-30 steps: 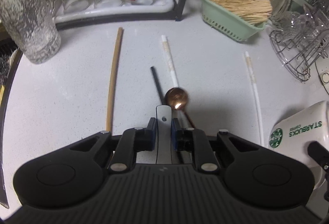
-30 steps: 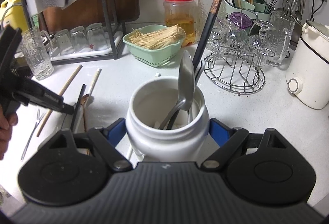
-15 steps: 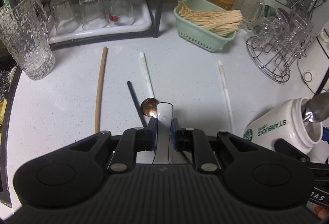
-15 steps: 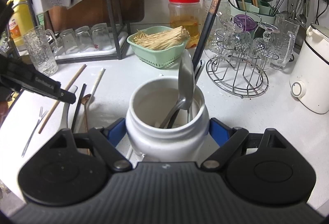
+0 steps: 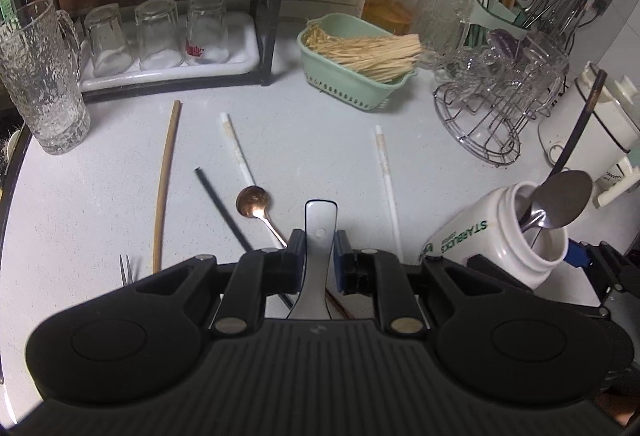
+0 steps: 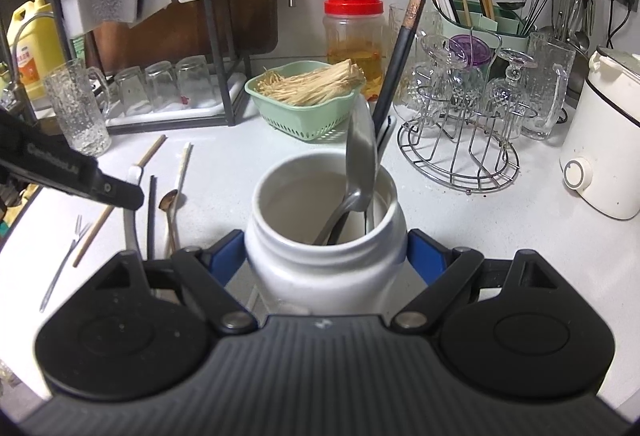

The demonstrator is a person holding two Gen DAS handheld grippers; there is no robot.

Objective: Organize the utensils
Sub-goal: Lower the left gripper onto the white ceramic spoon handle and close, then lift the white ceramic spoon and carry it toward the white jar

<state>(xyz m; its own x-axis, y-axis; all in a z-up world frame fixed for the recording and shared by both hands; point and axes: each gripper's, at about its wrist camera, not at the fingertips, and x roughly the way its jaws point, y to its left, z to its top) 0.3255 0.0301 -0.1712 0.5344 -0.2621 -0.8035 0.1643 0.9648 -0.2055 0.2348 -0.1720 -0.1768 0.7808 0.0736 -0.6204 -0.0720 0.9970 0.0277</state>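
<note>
Spoon handle (image 5: 320, 232) pinched tight in my left gripper (image 5: 319, 256), above counter; right gripper (image 6: 326, 256) clamps white jar (image 6: 325, 236). Risk: thin handle pivots, misses jar mouth, hits spoon (image 6: 362, 160) inside.

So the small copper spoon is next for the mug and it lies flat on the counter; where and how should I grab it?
Take the copper spoon by its thin handle, partway along, from above with the fingers straddling it crosswise. The bowl is round and lies flat, so it offers little to pinch. The black chopstick lies close beside it on one side and a white chopstick by the bowl, so come straight down.
</note>
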